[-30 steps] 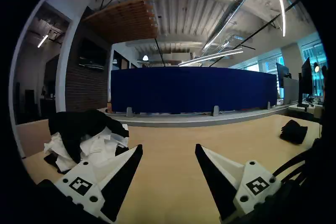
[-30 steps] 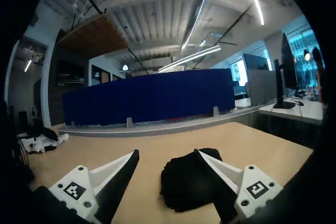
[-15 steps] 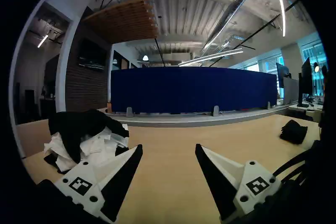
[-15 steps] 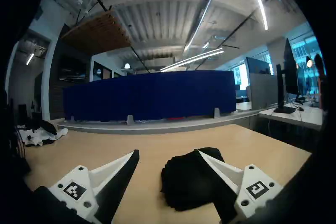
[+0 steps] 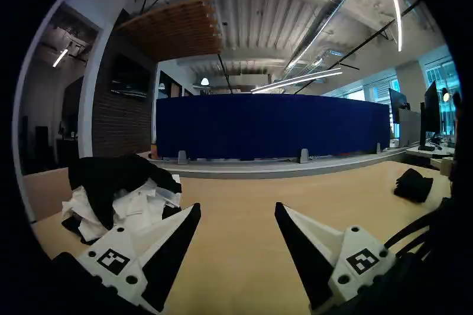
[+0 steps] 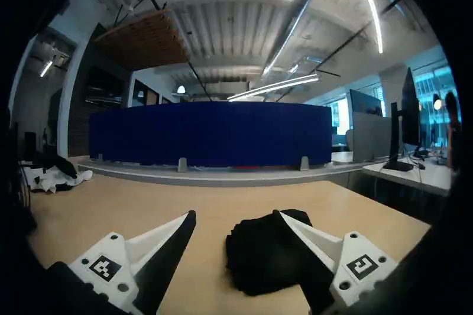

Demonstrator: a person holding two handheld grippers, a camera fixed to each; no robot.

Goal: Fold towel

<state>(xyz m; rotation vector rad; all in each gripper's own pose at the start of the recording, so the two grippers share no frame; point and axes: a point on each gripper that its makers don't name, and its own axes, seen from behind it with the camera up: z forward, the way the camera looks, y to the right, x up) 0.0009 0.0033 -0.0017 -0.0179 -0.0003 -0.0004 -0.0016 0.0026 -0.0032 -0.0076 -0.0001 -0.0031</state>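
A heap of black and white towels (image 5: 118, 194) lies on the wooden table (image 5: 248, 197), just ahead and left of my left gripper (image 5: 237, 211), which stands open over bare wood. A folded black towel (image 6: 266, 250) rests on the table right before my right gripper (image 6: 235, 217); that gripper is open, its right finger overlapping the towel's right side. The same folded black towel (image 5: 414, 185) sits far right in the left gripper view, and the heap (image 6: 50, 174) sits far left in the right gripper view.
A long blue partition (image 5: 269, 126) on grey feet runs along the table's far edge. A side desk with monitors (image 6: 408, 137) stands to the right. Bare wood lies between the heap and the folded towel.
The right gripper view has turned slightly, so the heap slid a little up at the left edge. The left gripper has stayed still.
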